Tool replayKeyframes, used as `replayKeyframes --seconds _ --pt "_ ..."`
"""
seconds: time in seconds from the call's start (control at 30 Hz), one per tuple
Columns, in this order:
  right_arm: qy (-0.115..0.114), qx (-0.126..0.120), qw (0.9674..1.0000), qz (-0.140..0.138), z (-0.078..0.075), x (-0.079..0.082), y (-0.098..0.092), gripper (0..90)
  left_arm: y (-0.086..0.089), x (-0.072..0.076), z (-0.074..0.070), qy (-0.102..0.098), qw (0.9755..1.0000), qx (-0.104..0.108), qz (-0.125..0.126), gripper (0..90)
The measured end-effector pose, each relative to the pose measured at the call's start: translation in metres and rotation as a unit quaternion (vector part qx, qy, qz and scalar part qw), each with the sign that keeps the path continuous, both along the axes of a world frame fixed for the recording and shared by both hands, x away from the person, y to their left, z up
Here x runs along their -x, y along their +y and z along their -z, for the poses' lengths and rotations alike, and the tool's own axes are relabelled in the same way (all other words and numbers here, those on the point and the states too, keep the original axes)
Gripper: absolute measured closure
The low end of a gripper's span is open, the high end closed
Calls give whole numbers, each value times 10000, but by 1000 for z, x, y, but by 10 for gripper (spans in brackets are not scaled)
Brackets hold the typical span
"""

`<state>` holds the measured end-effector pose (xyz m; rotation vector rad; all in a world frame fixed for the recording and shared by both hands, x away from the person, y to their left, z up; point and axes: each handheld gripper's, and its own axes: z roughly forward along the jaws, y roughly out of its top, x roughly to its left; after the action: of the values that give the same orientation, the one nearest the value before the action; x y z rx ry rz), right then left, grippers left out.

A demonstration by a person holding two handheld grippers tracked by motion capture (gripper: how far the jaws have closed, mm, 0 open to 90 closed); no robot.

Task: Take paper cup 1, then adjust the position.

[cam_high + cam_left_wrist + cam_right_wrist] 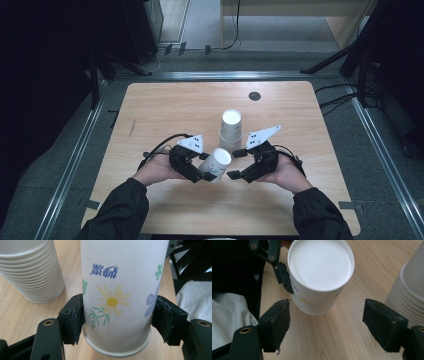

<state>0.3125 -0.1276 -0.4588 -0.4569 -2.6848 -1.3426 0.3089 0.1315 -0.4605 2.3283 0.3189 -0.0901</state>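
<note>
A white paper cup [216, 163] printed with flowers is held tilted above the table, its closed base pointing toward the right hand. My left gripper [200, 170] is shut on this cup [117, 297]; both pads press its sides. My right gripper [239, 163] is open just to the right of the cup. In the right gripper view the cup's base [320, 267] sits beyond its two spread pads [276, 322], and nothing lies between them. A stack of upside-down paper cups [231, 129] stands on the table behind both grippers.
The stack of cups [30, 270] rises close to the held cup, at the right edge of the right gripper view [409, 290]. A small dark round disc [254, 96] lies near the far edge of the wooden table [165, 110]. Cables and stands surround the table on the floor.
</note>
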Motion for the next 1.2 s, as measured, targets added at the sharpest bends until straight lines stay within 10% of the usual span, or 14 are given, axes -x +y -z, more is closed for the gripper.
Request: replayKeyframes --seconds 0.37,1.2 --pt "-88 199 9993 296 7 5 -10 257 2 -12 -27 -245 9977 -624 101 313" --pt "-192 217 9996 35 14 3 4 263 -13 1 -8 -281 9865 -1514 556 313"
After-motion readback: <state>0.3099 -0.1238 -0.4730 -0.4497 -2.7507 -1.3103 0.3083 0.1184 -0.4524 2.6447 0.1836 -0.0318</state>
